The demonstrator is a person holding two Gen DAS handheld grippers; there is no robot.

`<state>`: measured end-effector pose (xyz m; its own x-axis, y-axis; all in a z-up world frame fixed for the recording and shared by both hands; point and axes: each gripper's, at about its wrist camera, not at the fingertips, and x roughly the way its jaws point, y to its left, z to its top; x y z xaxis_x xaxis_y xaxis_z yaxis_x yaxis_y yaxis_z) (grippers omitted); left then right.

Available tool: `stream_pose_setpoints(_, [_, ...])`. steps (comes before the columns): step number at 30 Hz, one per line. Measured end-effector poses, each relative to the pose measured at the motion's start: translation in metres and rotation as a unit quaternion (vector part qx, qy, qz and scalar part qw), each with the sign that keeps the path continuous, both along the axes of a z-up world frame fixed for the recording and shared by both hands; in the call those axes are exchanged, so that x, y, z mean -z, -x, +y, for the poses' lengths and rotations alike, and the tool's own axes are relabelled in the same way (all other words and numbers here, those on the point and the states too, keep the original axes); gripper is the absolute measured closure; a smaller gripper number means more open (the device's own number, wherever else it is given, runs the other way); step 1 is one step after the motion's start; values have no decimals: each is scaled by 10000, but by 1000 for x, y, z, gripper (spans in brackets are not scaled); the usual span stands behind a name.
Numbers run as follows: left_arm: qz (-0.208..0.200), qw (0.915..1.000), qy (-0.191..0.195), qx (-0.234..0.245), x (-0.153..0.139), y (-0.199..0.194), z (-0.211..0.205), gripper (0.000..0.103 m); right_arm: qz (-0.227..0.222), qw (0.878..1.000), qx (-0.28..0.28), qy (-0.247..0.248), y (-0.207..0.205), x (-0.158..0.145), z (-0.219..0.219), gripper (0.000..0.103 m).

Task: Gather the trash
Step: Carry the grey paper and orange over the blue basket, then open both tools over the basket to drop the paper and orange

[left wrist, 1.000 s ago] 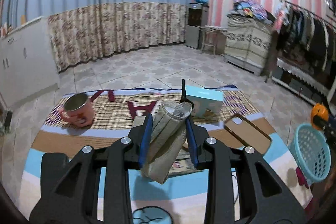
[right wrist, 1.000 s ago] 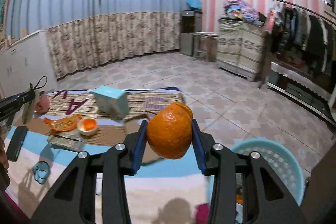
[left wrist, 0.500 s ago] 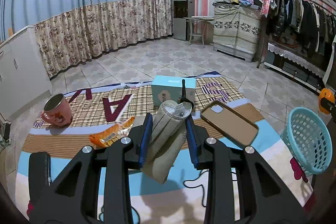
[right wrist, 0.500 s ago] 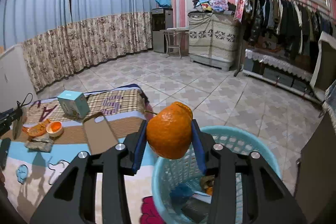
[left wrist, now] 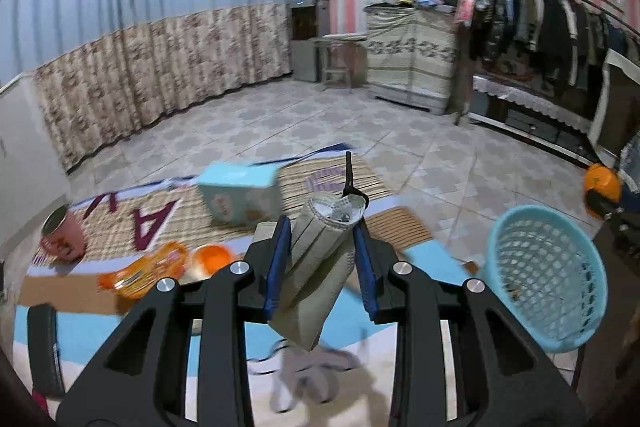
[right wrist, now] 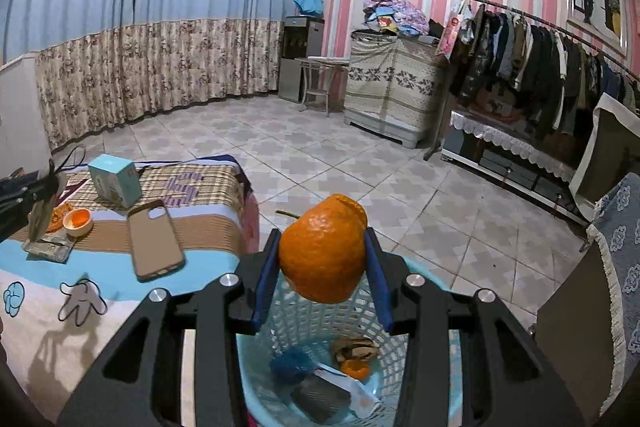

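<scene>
My left gripper [left wrist: 321, 227] is shut on a folded grey face mask [left wrist: 316, 279] whose black strap sticks up, held above the cartoon tablecloth [left wrist: 424, 255]. The light blue mesh basket [left wrist: 560, 307] stands to its right, beyond the table's end. In the right wrist view my right gripper [right wrist: 322, 239] is shut on an orange [right wrist: 322, 259] directly above that basket [right wrist: 280, 319]. The basket holds a blue crumpled scrap [right wrist: 292, 365], peel [right wrist: 354, 367] and a white wrapper [right wrist: 352, 391]. The left gripper and its mask [right wrist: 42, 211] show at the left edge.
On the table lie a teal box [left wrist: 240, 195], a pink mug [left wrist: 62, 239], an orange snack wrapper [left wrist: 144, 269], a half peel [left wrist: 210, 261] and a brown phone case [right wrist: 156, 239]. A clothes rack [right wrist: 540, 59] and cabinet [right wrist: 392, 91] stand across the tiled floor.
My right gripper carried the orange from beside the table to over the basket. My left gripper swung right with the mask, so the basket now sits nearer its view's centre.
</scene>
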<state>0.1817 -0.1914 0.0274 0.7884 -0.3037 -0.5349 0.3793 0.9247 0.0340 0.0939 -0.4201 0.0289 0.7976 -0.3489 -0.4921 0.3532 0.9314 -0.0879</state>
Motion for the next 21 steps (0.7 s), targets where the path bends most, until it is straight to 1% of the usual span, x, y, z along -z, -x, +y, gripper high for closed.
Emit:
stream_pose_setpoints(4, [-4,9990,67,436,0,11,-42,73,27,9998,136,-132,7,7,-19,62])
stream_pose_setpoints(10, [130,9956,212,903,8,20,-96,73,0,9985,334,-433,16,16,-53,62])
stream_pose_setpoints(15, [162,9917,204,1260,17,31,-135,73,-25,9968,601,-536,21,20,-71,62])
stream_pose_setpoints(21, [221,9871,233,1568,25,39,-166,73,67,9945,815,-653,20,27,-84,62])
